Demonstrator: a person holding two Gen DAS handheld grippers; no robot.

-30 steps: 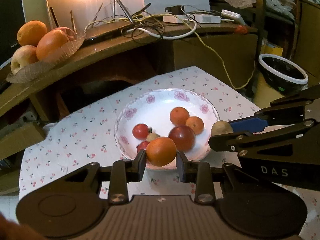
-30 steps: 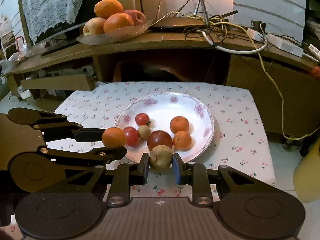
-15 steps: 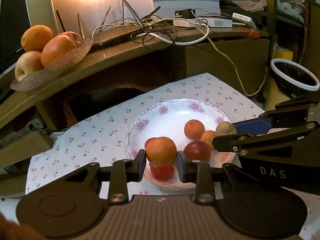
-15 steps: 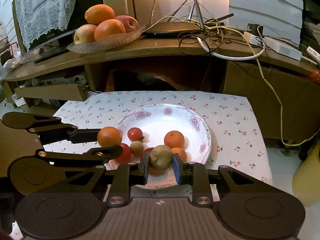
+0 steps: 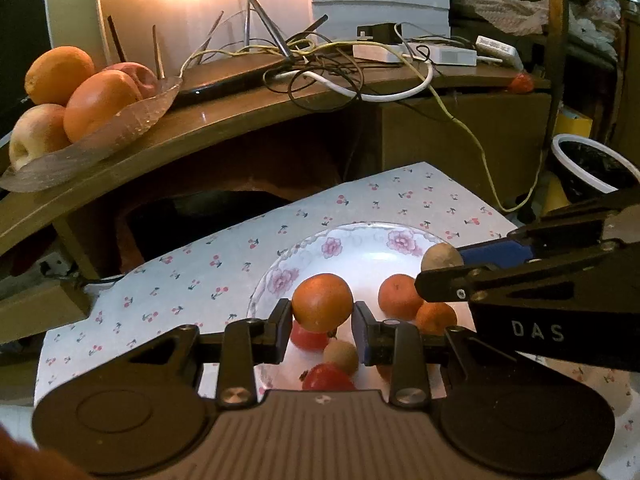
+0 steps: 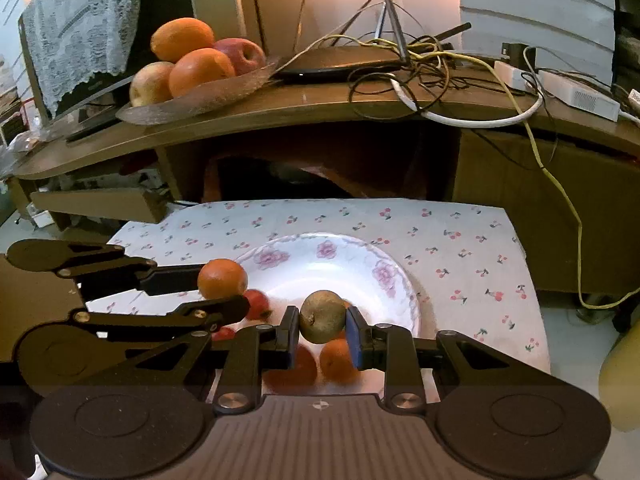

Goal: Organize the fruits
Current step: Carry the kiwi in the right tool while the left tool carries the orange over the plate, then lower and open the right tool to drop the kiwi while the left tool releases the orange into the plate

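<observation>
Above the white flower-rimmed plate (image 6: 404,292), we have lifted both fruits clear since a second ago, our left gripper (image 5: 322,322) clamped on a round orange (image 5: 322,302), our right gripper (image 6: 322,330) clamped on a brownish-green kiwi-like fruit (image 6: 322,316), likely bound elsewhere.

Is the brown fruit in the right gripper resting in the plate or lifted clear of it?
Lifted. The right gripper is shut on the brown fruit, held above the floral plate; two oranges lie beneath it.
</observation>
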